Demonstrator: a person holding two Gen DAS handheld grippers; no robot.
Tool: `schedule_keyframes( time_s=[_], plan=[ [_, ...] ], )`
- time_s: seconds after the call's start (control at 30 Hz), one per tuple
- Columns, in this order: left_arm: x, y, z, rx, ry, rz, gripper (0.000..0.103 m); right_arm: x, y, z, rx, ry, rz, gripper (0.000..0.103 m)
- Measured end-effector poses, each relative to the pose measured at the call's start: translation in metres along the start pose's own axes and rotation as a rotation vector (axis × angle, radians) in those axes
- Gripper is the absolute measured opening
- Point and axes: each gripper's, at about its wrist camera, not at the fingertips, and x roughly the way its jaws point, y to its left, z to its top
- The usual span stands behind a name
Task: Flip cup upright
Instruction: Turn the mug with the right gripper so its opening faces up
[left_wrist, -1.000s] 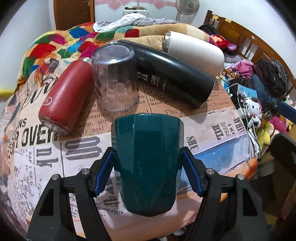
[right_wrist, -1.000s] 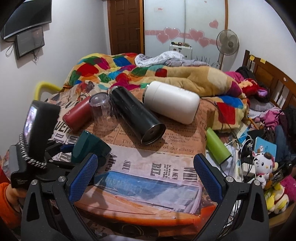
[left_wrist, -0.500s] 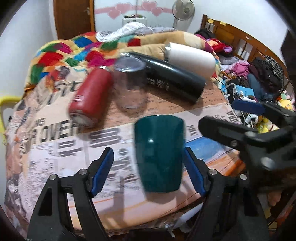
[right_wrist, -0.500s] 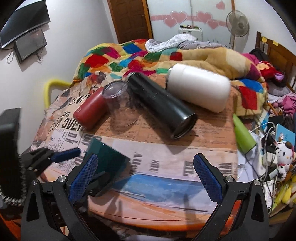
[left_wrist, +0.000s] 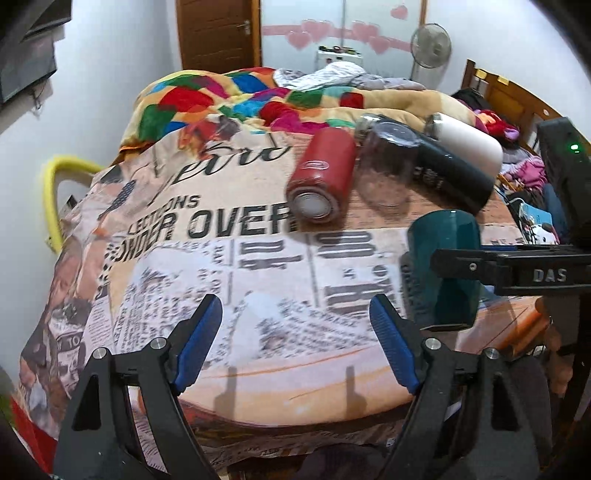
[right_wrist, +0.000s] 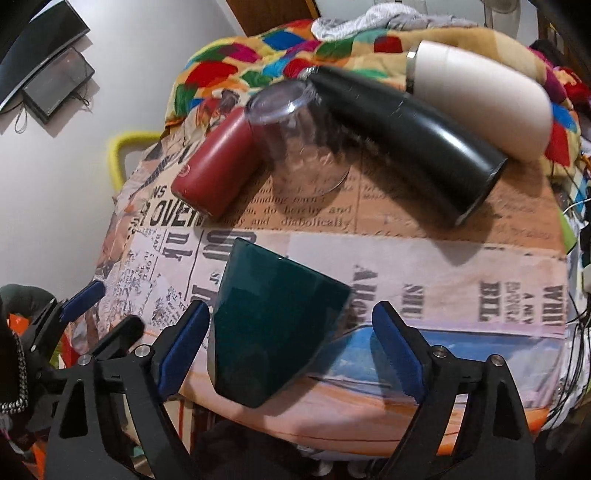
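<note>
Newsprint cloth (right_wrist: 443, 266) spreads ahead of both grippers. Black flask (right_wrist: 406, 136) lies far ahead-right of right gripper (right_wrist: 291, 343). Teal cup (right_wrist: 273, 325) sits upside down btwn its wide-spread fingers, nothing gripped. Left gripper (left_wrist: 295, 343) also wide open, empty; cup (left_wrist: 443, 269) off to its right.

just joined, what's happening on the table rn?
A person holds a two-finger tool in each hand. The right tool is open around the teal cup, which stands mouth-down near the front edge of the newspaper-print cloth; the blue pads don't visibly grip it. The left tool is open and empty, off to the cup's left. Behind lie a red bottle, an inverted clear glass, a black flask and a white bottle.
</note>
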Motion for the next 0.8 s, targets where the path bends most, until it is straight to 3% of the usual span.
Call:
schedule_keyframes(
  time_s=[0.17, 0.3, 0.4, 0.8],
  plan=[
    [-0.002, 0.005, -0.004, -0.015, -0.007, 0.005, 0.082, 0.024, 0.008, 0.004, -0.009, 0.052, -0.016, 0.087],
    [-0.003, 0.003, -0.004, -0.010, -0.012, 0.008, 0.082, 0.028, 0.012, 0.008, -0.041, 0.055, -0.031, 0.076],
    [-0.003, 0.001, -0.002, -0.007, -0.015, 0.013, 0.082, 0.025, 0.014, 0.010, -0.062, 0.052, -0.023, 0.074],
    [-0.011, -0.005, 0.009, -0.011, -0.044, -0.004, 0.082, -0.019, 0.028, 0.018, -0.189, -0.109, -0.078, 0.072]
  ],
)
